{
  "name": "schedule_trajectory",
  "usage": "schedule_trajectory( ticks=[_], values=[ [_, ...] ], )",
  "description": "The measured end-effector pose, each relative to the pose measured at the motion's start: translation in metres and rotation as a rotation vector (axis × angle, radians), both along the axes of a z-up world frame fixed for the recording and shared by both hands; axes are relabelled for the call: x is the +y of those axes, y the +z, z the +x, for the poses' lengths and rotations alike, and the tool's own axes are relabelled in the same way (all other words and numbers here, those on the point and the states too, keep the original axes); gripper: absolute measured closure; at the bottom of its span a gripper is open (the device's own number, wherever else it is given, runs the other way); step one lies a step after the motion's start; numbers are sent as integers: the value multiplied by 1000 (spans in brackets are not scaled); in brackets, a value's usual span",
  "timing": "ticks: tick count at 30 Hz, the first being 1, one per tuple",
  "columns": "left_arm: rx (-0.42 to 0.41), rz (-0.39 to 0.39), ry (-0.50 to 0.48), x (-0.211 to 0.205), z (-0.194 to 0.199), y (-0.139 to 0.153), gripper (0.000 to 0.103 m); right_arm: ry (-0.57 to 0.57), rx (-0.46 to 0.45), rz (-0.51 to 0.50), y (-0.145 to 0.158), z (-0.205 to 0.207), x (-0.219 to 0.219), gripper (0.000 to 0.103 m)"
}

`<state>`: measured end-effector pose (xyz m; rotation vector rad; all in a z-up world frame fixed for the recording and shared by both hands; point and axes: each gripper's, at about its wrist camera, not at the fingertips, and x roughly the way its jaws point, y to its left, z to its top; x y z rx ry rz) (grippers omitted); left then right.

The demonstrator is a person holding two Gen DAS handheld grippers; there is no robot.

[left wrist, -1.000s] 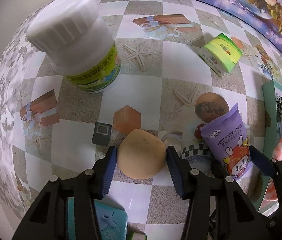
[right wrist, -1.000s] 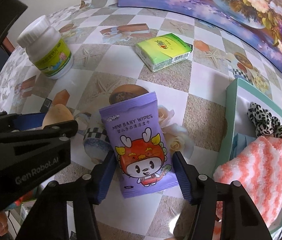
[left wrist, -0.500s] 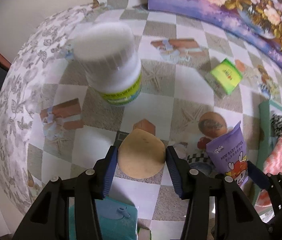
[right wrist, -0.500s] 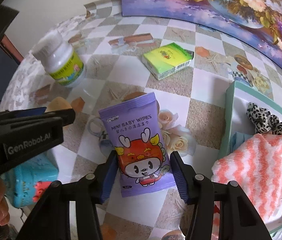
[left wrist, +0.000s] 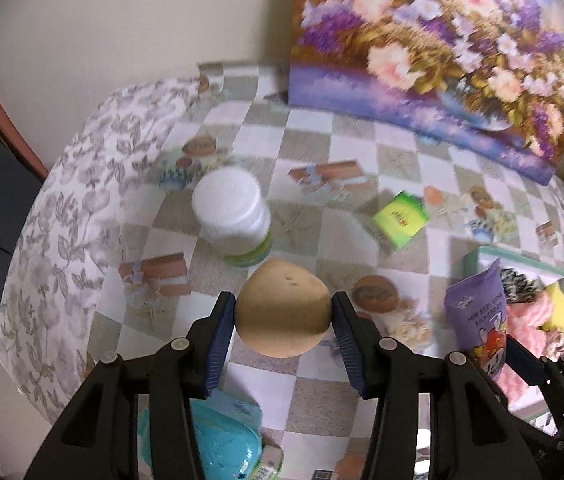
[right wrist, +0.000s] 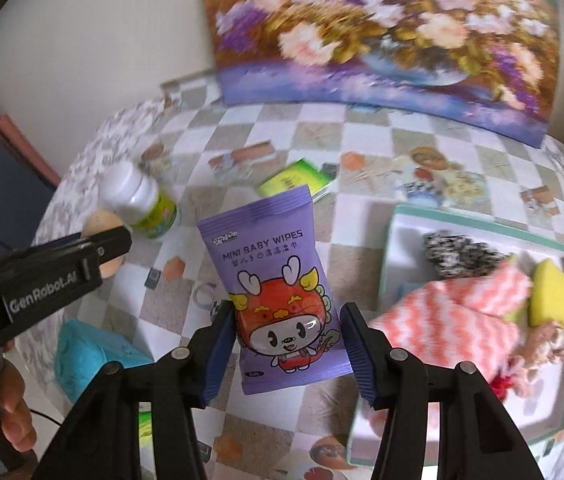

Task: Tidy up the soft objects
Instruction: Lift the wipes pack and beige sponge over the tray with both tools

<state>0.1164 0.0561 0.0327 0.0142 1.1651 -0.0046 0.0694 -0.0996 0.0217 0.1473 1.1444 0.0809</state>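
The left tool (left wrist: 283, 316) clamps one tan sponge (left wrist: 282, 314); the right tool (right wrist: 289, 334) clamps one purple wipes pack (right wrist: 278, 296); one white bottle (left wrist: 234, 220) stands on the tabletop (left wrist: 322, 360).

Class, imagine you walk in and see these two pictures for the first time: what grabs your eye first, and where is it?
First, the purple pack of baby wipes, held up above the table between the right gripper fingers, with its red cartoon dragon. Next, the tan sponge clamped in the left gripper, in front of the white bottle. Behind both, the big flower painting leans against the wall, and a tray of soft things sits at the right.
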Motion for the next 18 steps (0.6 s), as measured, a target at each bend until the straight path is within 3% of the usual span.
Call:
schedule_trajectory(
  ticks=[9, 18],
  values=[
    [-90, -59, -66, -37, -17, 35, 52, -216, -83, 10, 45, -21, -81, 47],
    [-94, -49, -222, -112, -39, 42, 51, -452, -21, -40, 36, -46, -174, 47]
  ],
)
